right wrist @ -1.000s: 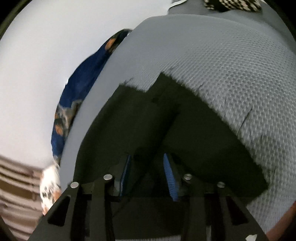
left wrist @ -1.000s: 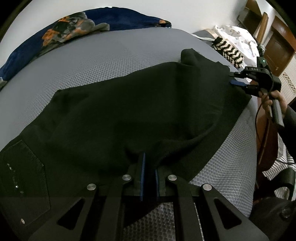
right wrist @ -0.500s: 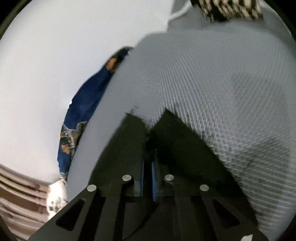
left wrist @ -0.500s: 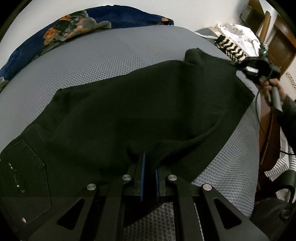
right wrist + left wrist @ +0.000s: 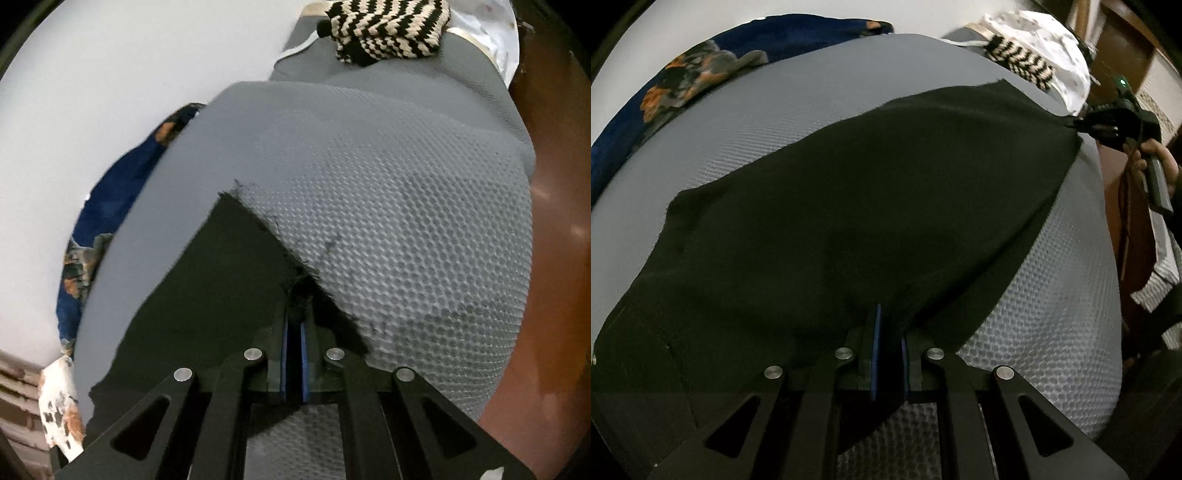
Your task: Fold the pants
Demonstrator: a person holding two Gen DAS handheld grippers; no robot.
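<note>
Black pants (image 5: 849,206) were found spread across the grey mattress (image 5: 1052,295) of the bed. The left hand-held gripper (image 5: 888,354) was pressed together on the near edge of the fabric. The right hand-held gripper (image 5: 294,332) had just been closing and was seen pinching a frayed corner of the pants, drawn taut. A striped knit item (image 5: 388,27) lay well apart.

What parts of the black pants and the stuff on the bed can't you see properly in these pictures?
- Left wrist view: the near end of the black pants runs under the left gripper and off the bottom edge.
- Right wrist view: the pinched corner is hidden inside the right gripper.
- Right wrist view: the striped knit thing is cut off by the top edge.
- Left wrist view: the blue patterned cloth is too bunched to name.
</note>
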